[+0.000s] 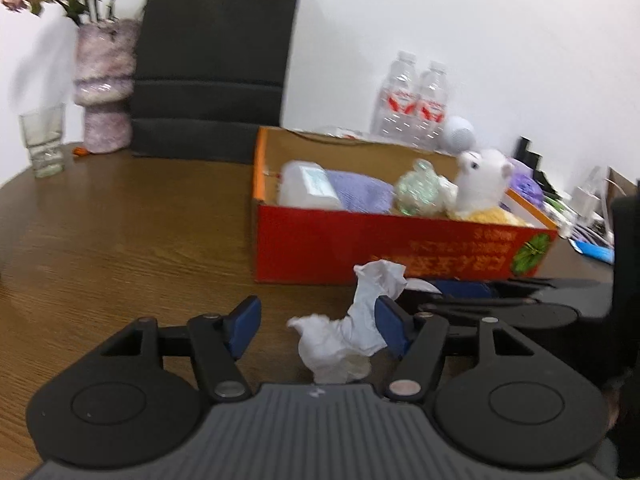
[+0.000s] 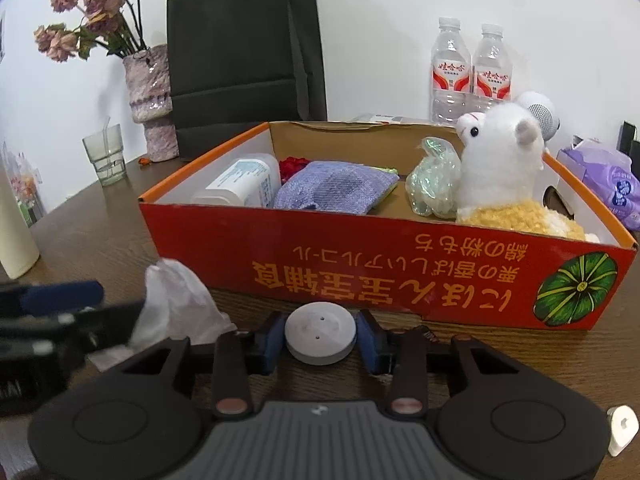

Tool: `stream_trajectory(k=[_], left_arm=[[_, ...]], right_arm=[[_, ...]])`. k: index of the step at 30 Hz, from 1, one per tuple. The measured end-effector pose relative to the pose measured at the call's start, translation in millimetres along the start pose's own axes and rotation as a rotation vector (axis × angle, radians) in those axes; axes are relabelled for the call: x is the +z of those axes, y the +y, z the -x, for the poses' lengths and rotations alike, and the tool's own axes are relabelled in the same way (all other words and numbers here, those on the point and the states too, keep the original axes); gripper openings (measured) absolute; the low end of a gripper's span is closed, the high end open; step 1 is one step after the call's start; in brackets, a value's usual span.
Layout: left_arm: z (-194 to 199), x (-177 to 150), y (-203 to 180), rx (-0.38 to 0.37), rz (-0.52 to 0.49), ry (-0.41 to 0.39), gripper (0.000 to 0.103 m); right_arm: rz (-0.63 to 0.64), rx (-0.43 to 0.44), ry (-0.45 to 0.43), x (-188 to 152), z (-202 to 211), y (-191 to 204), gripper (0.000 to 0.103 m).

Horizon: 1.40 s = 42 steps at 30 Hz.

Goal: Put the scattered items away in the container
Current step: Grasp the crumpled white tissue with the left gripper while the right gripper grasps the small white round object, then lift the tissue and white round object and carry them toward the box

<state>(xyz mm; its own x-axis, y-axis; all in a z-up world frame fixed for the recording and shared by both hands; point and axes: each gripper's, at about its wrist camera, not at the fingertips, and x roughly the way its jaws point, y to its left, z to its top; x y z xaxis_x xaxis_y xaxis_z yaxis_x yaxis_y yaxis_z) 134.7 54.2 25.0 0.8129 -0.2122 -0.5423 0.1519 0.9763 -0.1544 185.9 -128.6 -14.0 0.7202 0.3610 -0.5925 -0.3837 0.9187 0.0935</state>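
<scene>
White crumpled tissue (image 1: 352, 332) between spread left gripper (image 1: 316, 328) pads, unpinched; right gripper (image 2: 320, 336) pinching grey disc (image 2: 320, 334). Risk: disc slips, striking red cardboard box (image 2: 360, 276) wall ahead.

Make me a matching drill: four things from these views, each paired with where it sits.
Things:
1. crumpled tissue
2. grey disc
3. plush alpaca
4. drinking glass

Places:
A. in the red box
B. between the left gripper jaws
C. on the table by the vase
D. between the right gripper jaws

Pairs: 1-B, 2-D, 3-A, 4-C
</scene>
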Motion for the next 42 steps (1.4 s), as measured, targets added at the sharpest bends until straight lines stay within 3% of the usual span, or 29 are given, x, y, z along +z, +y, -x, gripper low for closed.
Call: stream_trajectory(k=[3, 5, 7, 10, 14, 21, 27, 32, 42], left_arm=[[-5, -3, -5, -0.022, -0.031, 0.027, 0.065], [-10, -6, -9, -0.018, -0.051, 0.052, 0.06], [-14, -8, -9, -0.005, -0.054, 0.076, 0.032], [-15, -9, -6, 0.011, -0.041, 0.085, 0.018], [-10, -8, -4, 0.023, -0.028, 0.048, 0.016], [7, -4, -4, 0.133, 0.003, -0.07, 0.015], [74, -37, -20, 0.152, 0.132, -0.113, 0.015], [123, -67, -49, 0.104, 0.086, -0.115, 0.016], [175, -125, -92, 0.118, -0.049, -0.208, 0.016]], right_arm=[[-0.011, 0.011, -0.001, 0, 1, -3, 0.038], [-0.012, 0.015, -0.001, -1, 2, -3, 0.038], [-0.018, 0.018, -0.001, -1, 2, -5, 0.038], [-0.03, 0.028, -0.003, -2, 4, -7, 0.038], [0.003, 0.009, -0.034, -4, 14, -3, 0.038], [-0.027, -0.039, -0.125, -20, 70, -5, 0.038], [-0.119, -0.034, -0.143, -65, 130, -16, 0.038], [-0.086, -0.077, -0.148, -94, 175, -15, 0.038], [-0.066, -0.092, -0.272, -135, 241, 2, 0.038]])
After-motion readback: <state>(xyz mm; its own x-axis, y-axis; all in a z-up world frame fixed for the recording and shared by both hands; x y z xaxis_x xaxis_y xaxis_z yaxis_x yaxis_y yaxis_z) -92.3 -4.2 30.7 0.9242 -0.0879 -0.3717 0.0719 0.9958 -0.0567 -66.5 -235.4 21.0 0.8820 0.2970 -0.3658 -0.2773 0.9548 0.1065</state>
